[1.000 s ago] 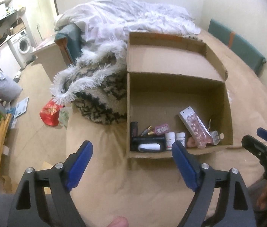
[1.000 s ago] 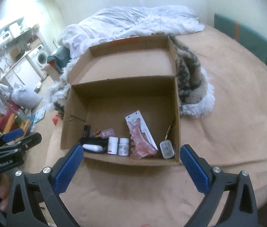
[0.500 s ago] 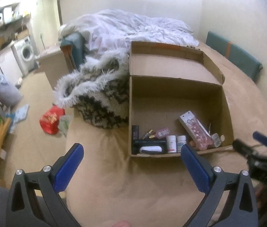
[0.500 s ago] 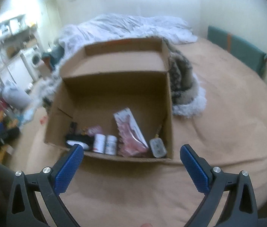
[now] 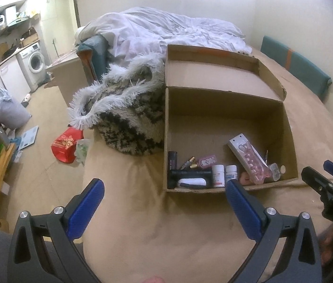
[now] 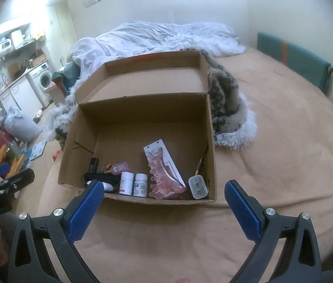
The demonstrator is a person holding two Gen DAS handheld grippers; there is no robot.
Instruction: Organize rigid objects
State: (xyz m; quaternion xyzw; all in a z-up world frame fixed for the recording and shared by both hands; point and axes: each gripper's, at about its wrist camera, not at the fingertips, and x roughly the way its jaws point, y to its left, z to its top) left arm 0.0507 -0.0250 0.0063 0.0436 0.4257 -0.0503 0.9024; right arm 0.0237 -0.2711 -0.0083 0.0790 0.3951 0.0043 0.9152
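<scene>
Since a second ago your left claw (image 5: 164, 199) has spread from a narrower gap to fully apart and pulled back a little from the box (image 5: 284, 122); your right claw (image 6: 160, 201) has stayed spread the whole time, shifting its aim only slightly. Neither holds anything.

Everything you are sorting sits inside the box on the bed (image 6: 284, 141), bunched against the near wall. In the right view, reading from 9 o'clock to 3 o'clock along that wall: a black case (image 6: 100, 178) with a white piece on it, a dark tube (image 6: 93, 164) and a pink tag (image 6: 119, 167) just behind it, two white bottles (image 6: 134, 184) standing upright side by side, a pink hair clip (image 6: 164, 179) on its card lying slantwise, and a small clear case (image 6: 197, 186) in the corner at 3 o'clock with a thin pen (image 6: 198, 165) against the side wall.

No loose item shows on the bed outside the box, so gathering looks done. The far half of the box floor is bare. What may be left is tidying the slanted clip and the small bits behind the black case, or closing the lid (image 6: 147, 80), which stands open at 12 o'clock. With both claws drawn back and free, I judge you near the end.
</scene>
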